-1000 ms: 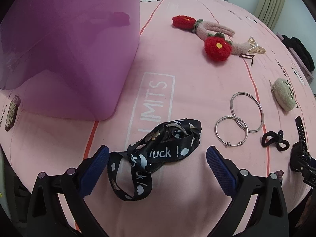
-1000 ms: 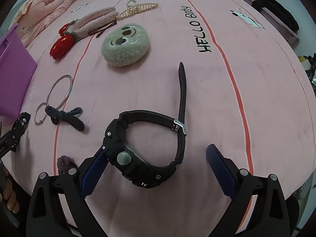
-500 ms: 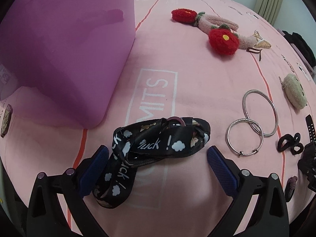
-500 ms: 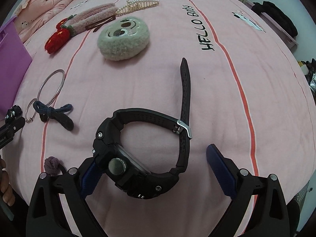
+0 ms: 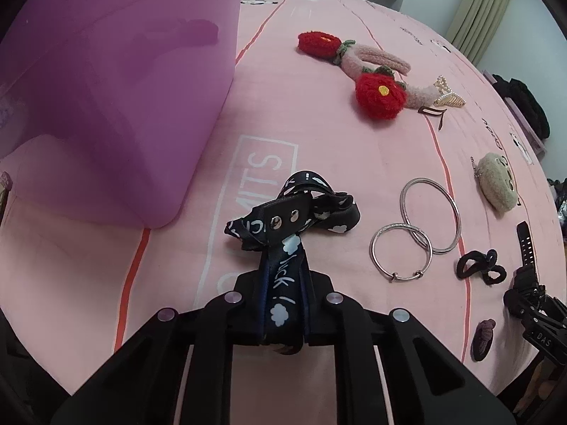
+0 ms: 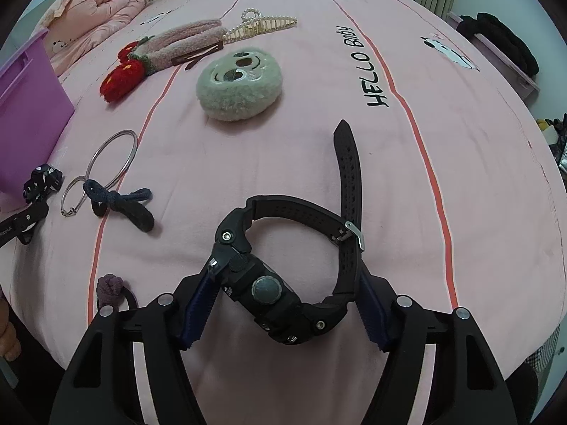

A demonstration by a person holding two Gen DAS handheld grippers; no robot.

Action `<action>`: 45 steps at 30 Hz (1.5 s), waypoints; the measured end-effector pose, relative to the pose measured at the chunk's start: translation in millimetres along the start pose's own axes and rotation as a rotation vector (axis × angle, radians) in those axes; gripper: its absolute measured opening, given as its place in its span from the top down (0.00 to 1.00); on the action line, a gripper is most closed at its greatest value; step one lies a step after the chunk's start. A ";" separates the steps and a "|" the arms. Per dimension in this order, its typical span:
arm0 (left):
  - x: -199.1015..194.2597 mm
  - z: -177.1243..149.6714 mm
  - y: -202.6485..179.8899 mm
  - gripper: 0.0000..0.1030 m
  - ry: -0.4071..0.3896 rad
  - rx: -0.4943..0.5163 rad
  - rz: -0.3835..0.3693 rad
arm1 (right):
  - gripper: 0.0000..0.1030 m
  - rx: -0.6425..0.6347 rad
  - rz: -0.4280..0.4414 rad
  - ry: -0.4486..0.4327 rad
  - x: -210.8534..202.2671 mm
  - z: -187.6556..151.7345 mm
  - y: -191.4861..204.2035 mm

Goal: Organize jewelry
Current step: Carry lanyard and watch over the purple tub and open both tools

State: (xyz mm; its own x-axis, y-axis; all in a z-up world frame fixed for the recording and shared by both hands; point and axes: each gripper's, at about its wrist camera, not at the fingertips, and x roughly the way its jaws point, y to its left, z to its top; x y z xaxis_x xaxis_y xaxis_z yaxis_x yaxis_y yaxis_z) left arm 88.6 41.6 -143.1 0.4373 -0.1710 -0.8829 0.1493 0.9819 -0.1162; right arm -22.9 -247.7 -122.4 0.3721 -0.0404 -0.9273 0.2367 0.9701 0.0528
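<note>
My left gripper [image 5: 282, 304] is shut on a black lanyard [image 5: 283, 233] printed with white clouds, whose loose end bunches on the pink bedsheet just ahead. The purple bin [image 5: 106, 99] stands to its left. My right gripper [image 6: 283, 304] is closed around a black watch [image 6: 280, 283], with both blue pads touching its case and strap; the long strap end [image 6: 349, 163] lies ahead on the sheet. The watch and right gripper also show at the right edge of the left wrist view [image 5: 528, 294].
Two silver bangles [image 5: 428, 219], a black hair tie [image 5: 478, 265], a mauve hair tie [image 5: 483, 336], a grey plush clip [image 6: 239, 83], a pink headband with red flowers [image 5: 379, 81] and a pearl claw clip [image 6: 262, 24] lie on the bed.
My left gripper closed on the lanyard, which now stands pinched between the fingers. My right gripper moved forward and closed around the watch.
</note>
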 end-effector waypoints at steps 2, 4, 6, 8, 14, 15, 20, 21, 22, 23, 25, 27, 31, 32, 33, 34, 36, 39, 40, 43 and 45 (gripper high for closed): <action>-3.2 -0.3 1.5 0.91 -0.005 -0.015 -0.019 | 0.34 0.005 0.005 -0.005 -0.4 -0.6 -0.4; -8.1 -1.0 1.0 0.91 -0.014 -0.019 -0.025 | 0.35 0.009 0.010 -0.007 -0.9 -0.4 -0.6; -15.0 -2.5 -0.7 0.92 -0.028 -0.016 -0.032 | 0.35 0.015 0.019 -0.010 -3.0 0.0 -2.3; -22.9 -3.9 -4.4 0.92 -0.039 -0.009 -0.042 | 0.35 0.027 0.030 -0.014 -5.7 -0.4 -4.5; -54.5 -5.5 -22.2 0.92 -0.087 0.030 -0.080 | 0.35 0.060 0.054 -0.039 -18.5 -0.3 -13.1; -59.4 -5.0 -24.3 0.92 -0.096 0.035 -0.082 | 0.35 0.066 0.059 -0.046 -21.9 0.2 -14.5; -88.1 0.2 -33.7 0.92 -0.143 0.041 -0.108 | 0.35 0.079 0.078 -0.105 -47.4 5.4 -18.0; -94.4 1.6 -35.3 0.92 -0.155 0.043 -0.113 | 0.35 0.079 0.086 -0.120 -54.0 6.9 -17.7; -101.4 3.7 -37.4 0.92 -0.166 0.044 -0.117 | 0.35 0.078 0.093 -0.136 -60.8 9.8 -16.9; -106.8 5.0 -38.6 0.92 -0.174 0.044 -0.121 | 0.35 0.075 0.101 -0.152 -67.8 13.3 -15.4; -118.6 9.4 -40.3 0.92 -0.193 0.040 -0.136 | 0.35 0.061 0.118 -0.192 -83.8 22.1 -9.2; -133.9 14.4 -40.6 0.92 -0.220 0.031 -0.158 | 0.35 0.039 0.140 -0.232 -100.2 34.0 1.3; -164.2 30.0 -37.5 0.92 -0.281 0.028 -0.180 | 0.35 -0.030 0.202 -0.307 -132.6 61.2 31.8; -173.2 36.3 -33.5 0.92 -0.303 0.027 -0.177 | 0.35 -0.051 0.221 -0.325 -140.2 68.4 41.6; -180.5 41.2 -29.8 0.92 -0.319 0.027 -0.172 | 0.35 -0.073 0.244 -0.342 -148.0 75.9 52.7; -186.6 46.5 -24.1 0.92 -0.335 0.026 -0.167 | 0.35 -0.092 0.269 -0.357 -154.7 84.1 63.9; -201.4 59.4 -7.1 0.92 -0.369 0.019 -0.145 | 0.35 -0.128 0.330 -0.371 -165.1 100.3 89.2; -216.1 81.3 23.5 0.92 -0.408 0.015 -0.084 | 0.35 -0.184 0.419 -0.376 -176.3 123.4 133.9; -218.8 88.1 36.0 0.92 -0.412 0.009 -0.070 | 0.35 -0.208 0.440 -0.383 -181.1 130.2 150.1; -221.8 108.9 78.9 0.92 -0.414 -0.014 -0.009 | 0.35 -0.285 0.497 -0.385 -188.2 146.6 204.1; -218.5 121.1 109.4 0.92 -0.410 -0.026 0.053 | 0.35 -0.324 0.535 -0.362 -186.0 157.6 241.0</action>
State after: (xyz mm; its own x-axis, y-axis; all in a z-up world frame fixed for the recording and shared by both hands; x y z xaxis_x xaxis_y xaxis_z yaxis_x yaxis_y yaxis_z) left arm 116.8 176.5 92.2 0.7616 -0.1331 -0.6342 0.0971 0.9911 -0.0915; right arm 106.4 -44.1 121.1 0.6498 0.4378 -0.6214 -0.3181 0.8991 0.3009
